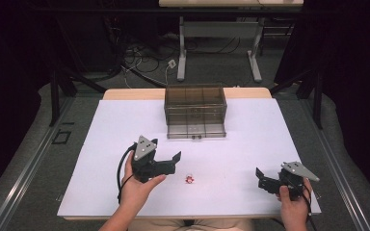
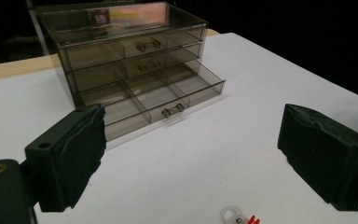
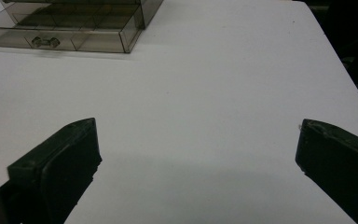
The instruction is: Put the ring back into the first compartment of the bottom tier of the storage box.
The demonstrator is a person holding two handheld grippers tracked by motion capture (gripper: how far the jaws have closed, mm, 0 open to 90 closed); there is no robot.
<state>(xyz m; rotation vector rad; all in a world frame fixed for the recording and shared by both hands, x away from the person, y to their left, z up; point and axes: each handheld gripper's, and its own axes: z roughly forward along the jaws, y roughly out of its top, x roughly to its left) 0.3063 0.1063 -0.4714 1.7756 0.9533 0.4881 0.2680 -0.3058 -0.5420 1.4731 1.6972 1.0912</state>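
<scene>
1. Lying on the white worktop (image 1: 250,144), the small red-and-white item (image 1: 189,179) sits just right of the left gripper (image 1: 173,161) and in front of the smoked drawer unit (image 1: 195,110), whose bottom drawer (image 2: 168,100) is pulled out.
2. Left jaws: wide apart, empty. Right gripper (image 1: 260,175): jaws also apart, empty, well clear of the item.
3. Handling: the item looks tiny, light and probably rigid; it may skid.
4. Grip across its middle, low to the worktop.

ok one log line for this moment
left gripper: open, near small red-white item | right gripper: open, idle | bottom drawer: pulled out
</scene>
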